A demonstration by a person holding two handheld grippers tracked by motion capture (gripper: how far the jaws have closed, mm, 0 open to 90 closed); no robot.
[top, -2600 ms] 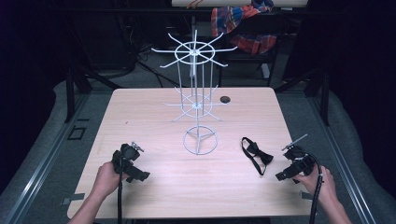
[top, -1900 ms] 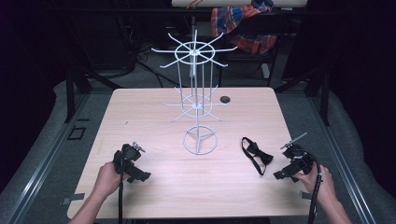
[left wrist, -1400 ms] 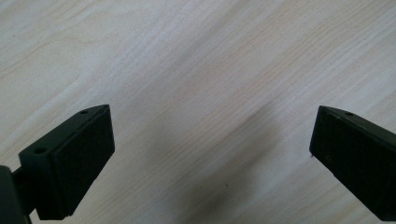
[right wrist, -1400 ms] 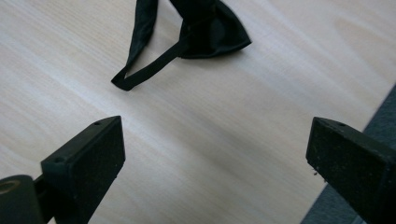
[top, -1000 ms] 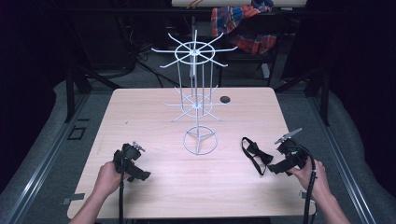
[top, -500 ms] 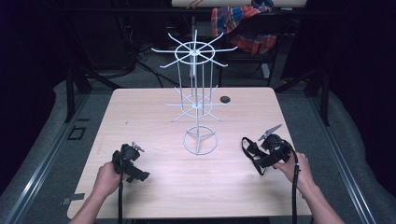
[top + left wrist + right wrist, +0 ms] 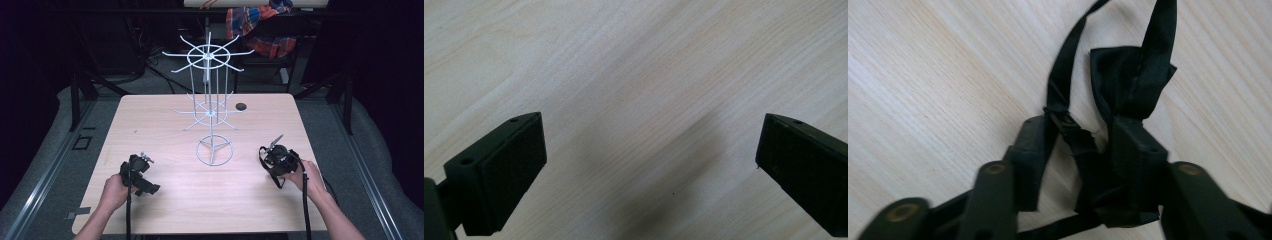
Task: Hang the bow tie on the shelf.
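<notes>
Black bow tie [image 7: 1128, 80] lies on the table [image 7: 165, 125] at near right, between the right gripper's [image 7: 1083, 150] closing jaws, not yet lifted; hanging it on the wire rack [image 7: 210, 90] remains; left gripper [image 7: 649, 150] rests open

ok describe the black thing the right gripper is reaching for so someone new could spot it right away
Start at the white wire display rack standing mid-table. Right of its ring-shaped base, near the wooden table's right edge, lies a black bow tie with a thin strap, between the jaws of the right gripper, which have just been closing. It is soft fabric, unlike the small dark round thing behind the rack.
</notes>
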